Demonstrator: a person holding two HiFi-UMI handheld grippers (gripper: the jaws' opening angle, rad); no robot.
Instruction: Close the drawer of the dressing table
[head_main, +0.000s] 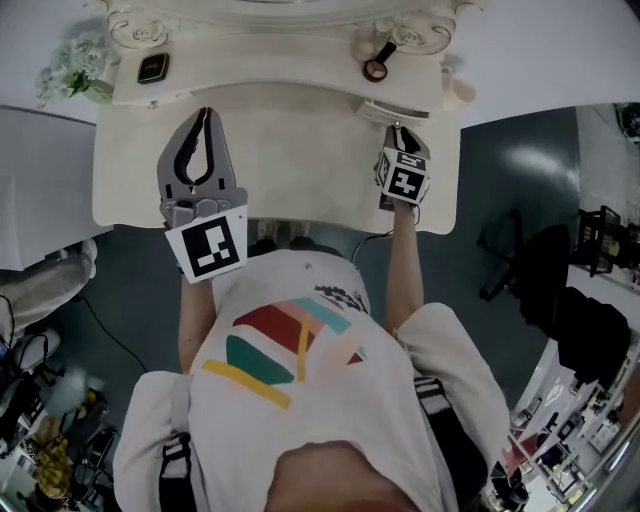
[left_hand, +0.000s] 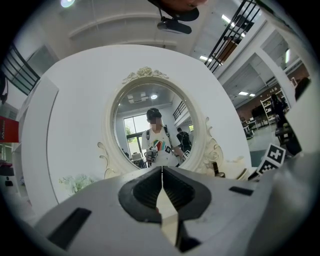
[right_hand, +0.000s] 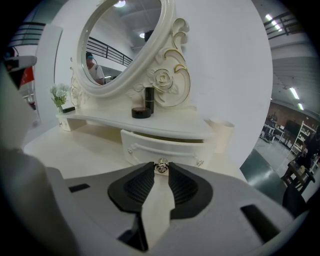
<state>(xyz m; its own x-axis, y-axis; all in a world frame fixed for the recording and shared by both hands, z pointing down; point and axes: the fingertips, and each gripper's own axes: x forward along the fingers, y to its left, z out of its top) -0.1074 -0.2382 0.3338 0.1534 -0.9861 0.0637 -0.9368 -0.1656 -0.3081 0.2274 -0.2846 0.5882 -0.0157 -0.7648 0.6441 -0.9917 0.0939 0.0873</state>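
Dressing table (head_main: 280, 165), drawer knob (right_hand: 161, 166) partly hidden

Both arms are out in front here. The left forearm (head_main: 196, 325) reaches forward and the left gripper (head_main: 206, 118) points level, its jaws pressed together tip to tip with nothing between them. On the other side the right forearm (head_main: 402, 265) stretches further ahead, with the right gripper (head_main: 393, 130) tilted downward and its marker cube (head_main: 404, 172) facing up. Its jaws are a little apart, their tips pinching a small metal knob (right_hand: 161, 166) from both sides
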